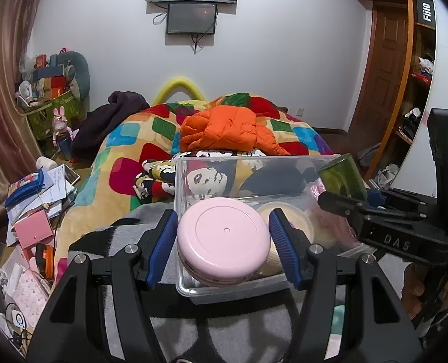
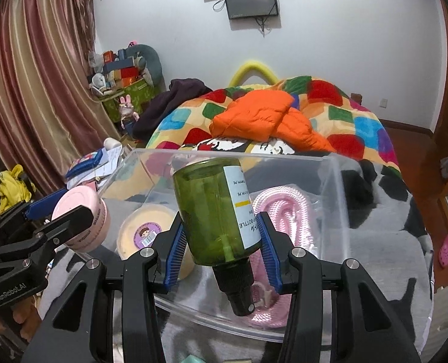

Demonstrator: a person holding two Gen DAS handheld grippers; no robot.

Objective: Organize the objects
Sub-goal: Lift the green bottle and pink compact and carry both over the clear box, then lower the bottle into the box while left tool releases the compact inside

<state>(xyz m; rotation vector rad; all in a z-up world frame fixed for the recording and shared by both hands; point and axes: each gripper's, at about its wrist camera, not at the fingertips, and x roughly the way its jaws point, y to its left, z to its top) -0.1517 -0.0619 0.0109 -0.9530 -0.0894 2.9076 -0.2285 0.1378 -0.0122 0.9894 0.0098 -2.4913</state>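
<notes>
Two grippers working over the clear bin [image 2: 330, 181]; left gripper [image 1: 224, 239] clamping the pink jar [image 1: 223, 236] at its sides, right gripper [image 2: 221, 239] pinching the green bottle [image 2: 215, 208] mid-body, cap toward camera; both likely rigid, light, slick; yellow tub [image 2: 145, 230] and pink cord [image 2: 281, 208] lying inside; bed [image 2: 360, 127] beyond.

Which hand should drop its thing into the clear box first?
Probably the left. Its gripper holds the pink jar low over the clear box, beside the yellow tub. The right gripper grips the green bottle higher, tilted, cap toward the camera.
</notes>
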